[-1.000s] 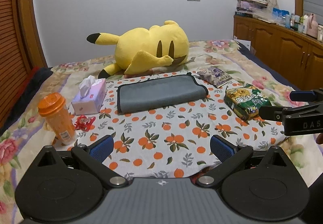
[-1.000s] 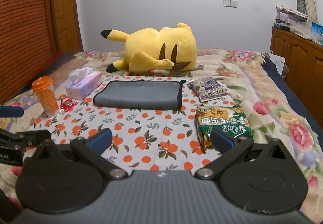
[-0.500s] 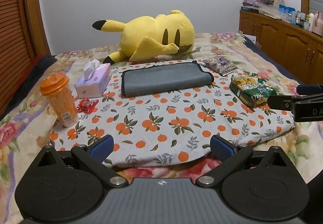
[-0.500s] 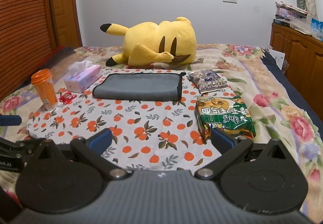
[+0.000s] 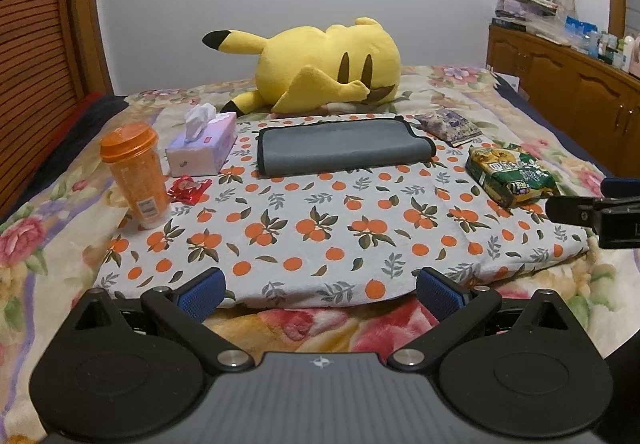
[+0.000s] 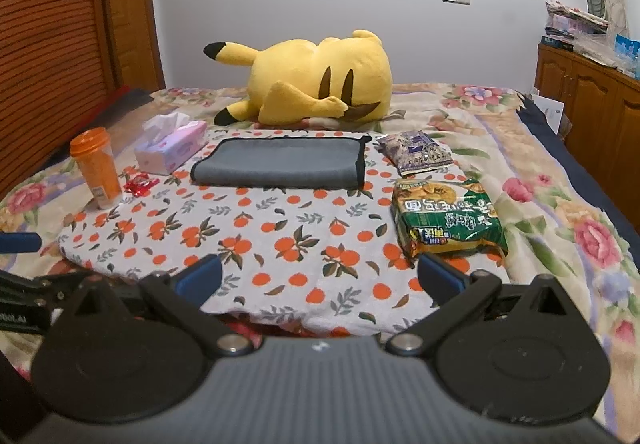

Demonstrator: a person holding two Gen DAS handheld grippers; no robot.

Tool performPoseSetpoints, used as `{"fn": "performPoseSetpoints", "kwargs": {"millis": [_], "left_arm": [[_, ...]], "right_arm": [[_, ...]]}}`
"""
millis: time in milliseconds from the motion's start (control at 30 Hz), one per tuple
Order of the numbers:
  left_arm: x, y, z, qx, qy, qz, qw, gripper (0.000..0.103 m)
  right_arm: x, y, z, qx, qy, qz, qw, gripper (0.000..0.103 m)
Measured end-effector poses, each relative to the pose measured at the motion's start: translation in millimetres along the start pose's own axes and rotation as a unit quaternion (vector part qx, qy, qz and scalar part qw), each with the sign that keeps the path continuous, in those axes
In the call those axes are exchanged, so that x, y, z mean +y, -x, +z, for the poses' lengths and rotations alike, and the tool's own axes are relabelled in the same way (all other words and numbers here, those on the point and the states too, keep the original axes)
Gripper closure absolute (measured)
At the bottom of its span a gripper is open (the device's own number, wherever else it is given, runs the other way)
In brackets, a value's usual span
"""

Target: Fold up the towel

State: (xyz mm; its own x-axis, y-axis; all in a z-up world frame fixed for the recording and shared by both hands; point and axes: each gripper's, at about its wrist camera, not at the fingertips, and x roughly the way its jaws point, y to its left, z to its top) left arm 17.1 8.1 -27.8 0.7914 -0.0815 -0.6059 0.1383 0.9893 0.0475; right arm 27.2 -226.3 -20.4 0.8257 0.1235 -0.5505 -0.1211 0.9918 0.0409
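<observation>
Bed (image 5: 500, 112) with orange-print cloth (image 5: 320, 228); folded grey towel (image 5: 340, 148) lies at its far edge, before Pikachu plush (image 5: 320, 68). Left gripper (image 5: 320, 290) and right gripper (image 6: 320, 276) both spread wide, empty, near cloth's front edge.

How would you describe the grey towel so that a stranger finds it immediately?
Find the big yellow plush toy lying on the bed. Directly in front of it, on the orange-print cloth, lies the grey towel: the only plain grey, black-edged, flat rectangle there.
</observation>
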Motion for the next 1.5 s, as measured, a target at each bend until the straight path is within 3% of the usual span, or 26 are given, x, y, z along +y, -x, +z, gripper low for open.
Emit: {"fn": "performPoseSetpoints", "kwargs": {"millis": [467, 1500], "left_arm": [[3, 12, -7, -0.041, 0.008, 0.019, 0.9989, 0.0], [-4, 34, -8, -0.121, -0.006, 0.015, 0.9926, 0.0]], "right_arm": [[-2, 3, -6, -0.017, -0.002, -0.023, 1.0, 0.0], [-4, 17, -5, -0.073, -0.004, -0.025, 0.997, 0.0]]}}
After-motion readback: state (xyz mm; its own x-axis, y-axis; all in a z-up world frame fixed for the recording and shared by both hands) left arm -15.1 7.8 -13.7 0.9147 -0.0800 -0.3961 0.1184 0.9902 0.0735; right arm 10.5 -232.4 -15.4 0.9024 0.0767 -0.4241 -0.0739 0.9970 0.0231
